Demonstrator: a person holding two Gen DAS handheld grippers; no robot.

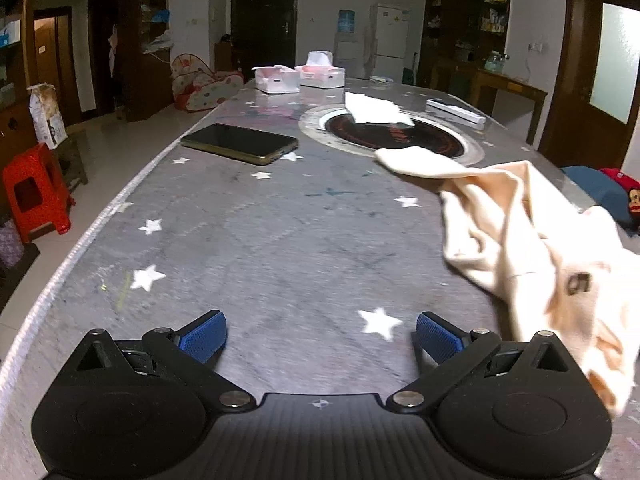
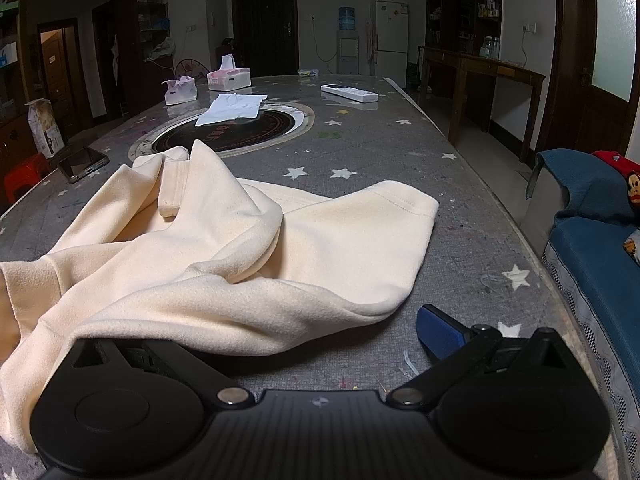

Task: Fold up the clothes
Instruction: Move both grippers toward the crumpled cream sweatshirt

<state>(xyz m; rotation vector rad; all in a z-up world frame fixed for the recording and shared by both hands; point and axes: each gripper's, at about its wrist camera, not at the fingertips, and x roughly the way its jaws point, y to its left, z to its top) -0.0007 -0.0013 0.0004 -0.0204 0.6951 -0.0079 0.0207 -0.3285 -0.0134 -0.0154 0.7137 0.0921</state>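
Note:
A cream fleece garment (image 2: 224, 256) lies crumpled on the grey star-patterned table (image 2: 460, 208). In the left wrist view the garment (image 1: 540, 248) is bunched at the right, beside and partly over my right finger's base. My left gripper (image 1: 320, 336) is open and empty over bare table, left of the garment. My right gripper (image 2: 320, 340) is open; its right blue finger pad (image 2: 438, 330) shows, and its left finger is hidden under the cloth draped over it.
A phone (image 1: 240, 143) lies at the table's left. A round hotplate (image 1: 394, 136) with a white paper (image 1: 376, 110) sits mid-table. Tissue boxes (image 1: 320, 72) and a remote (image 2: 349, 93) lie farther back. A blue sofa (image 2: 592, 240) stands right, a red stool (image 1: 34, 192) left.

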